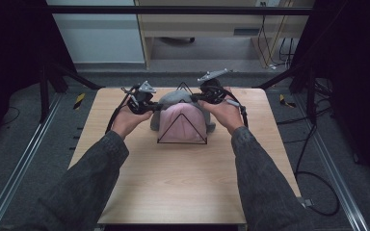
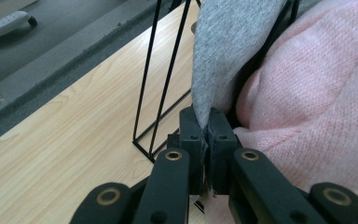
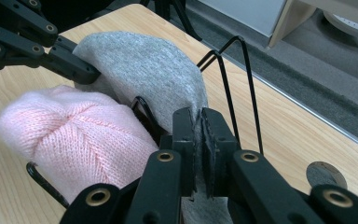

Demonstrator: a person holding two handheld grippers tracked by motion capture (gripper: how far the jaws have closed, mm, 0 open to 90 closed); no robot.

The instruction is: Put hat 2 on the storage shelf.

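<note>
Grey hat [image 1: 176, 97] sits over the black wire stand [image 1: 182, 129] near the desk's [image 1: 173, 183] far edge, right behind the pink hat [image 1: 182, 122], touching it. You've got its brim pinched on both sides: left gripper [image 2: 204, 128] fingers clamped on the grey knit, right gripper [image 3: 198, 122] fingers clamped on it too. Judging by that, you're seating or lifting it. Keep both hands level, move together, don't snag the wire tip or drag the pink one.
</note>
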